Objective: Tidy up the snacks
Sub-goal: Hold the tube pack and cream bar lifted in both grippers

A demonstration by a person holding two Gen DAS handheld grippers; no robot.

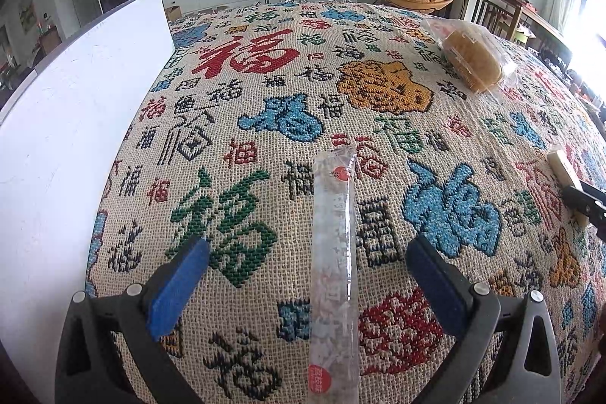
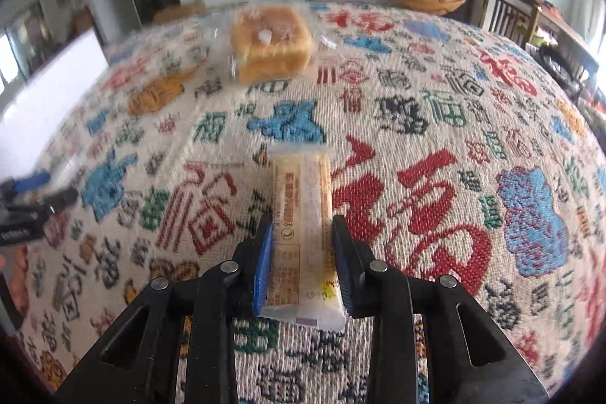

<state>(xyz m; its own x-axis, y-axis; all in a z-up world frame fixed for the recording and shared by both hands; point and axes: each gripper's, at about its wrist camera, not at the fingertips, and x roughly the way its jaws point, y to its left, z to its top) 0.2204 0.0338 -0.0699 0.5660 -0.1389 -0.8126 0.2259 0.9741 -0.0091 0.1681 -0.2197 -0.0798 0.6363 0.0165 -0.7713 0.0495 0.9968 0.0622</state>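
The right tongs [image 2: 303, 233] are clamping the yellow snack bar [image 2: 303, 214] for carrying, while the left tongs [image 1: 306, 264] are hanging released, straddling the clear packet [image 1: 335, 252].

Clear long snack packet [image 1: 335, 252] flat on cloth; yellow bar [image 2: 303, 237] lengthwise; bagged bread [image 2: 270, 42] beyond.
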